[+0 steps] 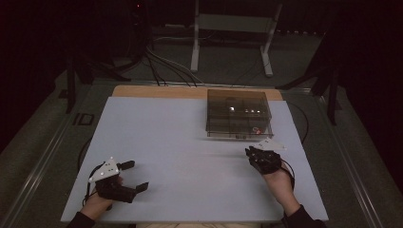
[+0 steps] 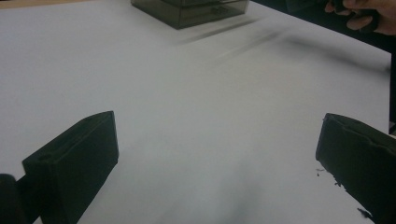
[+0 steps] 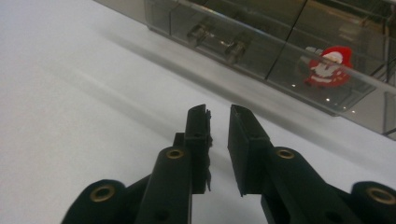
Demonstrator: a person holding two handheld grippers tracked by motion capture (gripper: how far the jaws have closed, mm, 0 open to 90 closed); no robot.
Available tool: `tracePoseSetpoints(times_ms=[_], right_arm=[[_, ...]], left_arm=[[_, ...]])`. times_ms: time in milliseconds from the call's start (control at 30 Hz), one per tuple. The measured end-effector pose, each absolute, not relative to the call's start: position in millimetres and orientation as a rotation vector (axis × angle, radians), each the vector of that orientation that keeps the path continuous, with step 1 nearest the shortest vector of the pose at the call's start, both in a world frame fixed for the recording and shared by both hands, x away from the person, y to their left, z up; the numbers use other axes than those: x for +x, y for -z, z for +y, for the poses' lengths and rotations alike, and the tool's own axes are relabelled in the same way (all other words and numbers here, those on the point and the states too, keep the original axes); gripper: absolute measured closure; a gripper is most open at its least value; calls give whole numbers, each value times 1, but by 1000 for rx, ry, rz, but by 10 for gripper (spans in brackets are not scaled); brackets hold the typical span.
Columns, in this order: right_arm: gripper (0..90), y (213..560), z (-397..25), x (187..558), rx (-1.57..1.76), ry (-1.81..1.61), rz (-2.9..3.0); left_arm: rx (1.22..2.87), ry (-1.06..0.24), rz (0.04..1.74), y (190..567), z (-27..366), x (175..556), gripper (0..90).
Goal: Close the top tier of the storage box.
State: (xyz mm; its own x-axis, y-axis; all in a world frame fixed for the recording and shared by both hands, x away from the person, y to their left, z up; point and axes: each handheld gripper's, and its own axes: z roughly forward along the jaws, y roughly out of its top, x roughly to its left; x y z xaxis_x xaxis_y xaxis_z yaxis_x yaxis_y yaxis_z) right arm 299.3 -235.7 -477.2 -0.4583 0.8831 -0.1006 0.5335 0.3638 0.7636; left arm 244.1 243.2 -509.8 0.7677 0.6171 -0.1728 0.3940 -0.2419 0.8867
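Note:
A smoky clear drawer box [image 1: 239,114] stands on the pale mat at the back right. Through its front wall I see a small red and white Santa figure [image 3: 327,67] in a right-hand compartment, also a red speck [image 1: 256,128] from above. Two clear drawer knobs [image 3: 215,39] stick out of the front. My right gripper [image 1: 250,152] rests just before the box, its jaws [image 3: 218,116] nearly together with a thin gap and nothing between them. At the near left corner, my left gripper [image 1: 135,175] lies far from the box, jaws wide open [image 2: 217,154] over bare mat.
The mat [image 1: 180,156] covers a wooden table whose bare back strip [image 1: 157,91] shows behind it. A white metal stand [image 1: 233,28] and cables [image 1: 161,64] are on the floor beyond. The right hand [image 2: 362,14] appears far off in the left gripper view.

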Motion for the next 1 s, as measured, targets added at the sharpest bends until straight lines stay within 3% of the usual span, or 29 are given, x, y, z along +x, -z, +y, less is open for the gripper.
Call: tracePoseSetpoints(times_ms=[200,1000], right_arm=[[897,474,-236,300,1227,-921,2115],[900,458,-233,307,1167,-955,2069]], left_arm=[[1870,-256,775,510,243,244,0],[1869,-252,776,510,244,244,0]])
